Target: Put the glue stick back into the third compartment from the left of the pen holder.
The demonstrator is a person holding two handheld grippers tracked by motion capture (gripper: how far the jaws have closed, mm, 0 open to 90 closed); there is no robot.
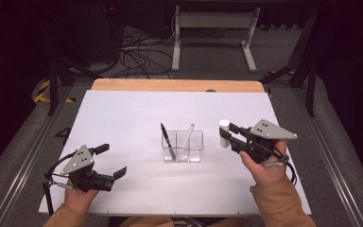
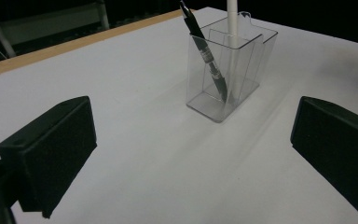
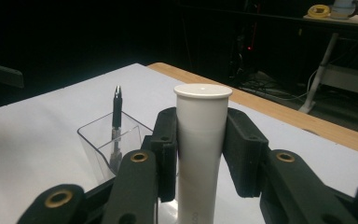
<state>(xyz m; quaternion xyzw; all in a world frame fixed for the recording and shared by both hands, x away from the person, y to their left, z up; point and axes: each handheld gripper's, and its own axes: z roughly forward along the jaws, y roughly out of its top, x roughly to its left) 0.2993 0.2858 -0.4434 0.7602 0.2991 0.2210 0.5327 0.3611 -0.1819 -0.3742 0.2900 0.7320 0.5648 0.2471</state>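
Observation:
A clear two-compartment holder (image 1: 183,146) stands mid-table with a black pen (image 1: 168,141) in its left cell and a white pen (image 1: 187,136) in its right cell. My right gripper (image 1: 227,135) sits just right of the holder, shut on an upright white tube (image 1: 224,133). In the right gripper view the pads squeeze the white tube (image 3: 200,154) from both sides, with the holder (image 3: 105,149) and black pen (image 3: 116,126) behind. My left gripper (image 1: 111,161) stands open near the front left, nothing between its jaws; its view faces the holder (image 2: 228,70).
A white sheet (image 1: 123,118) covers the table, whose wooden far edge (image 1: 175,85) shows beyond it. Past the table are cables and a white stand leg (image 1: 212,28) on the floor. Dark rails run along both sides.

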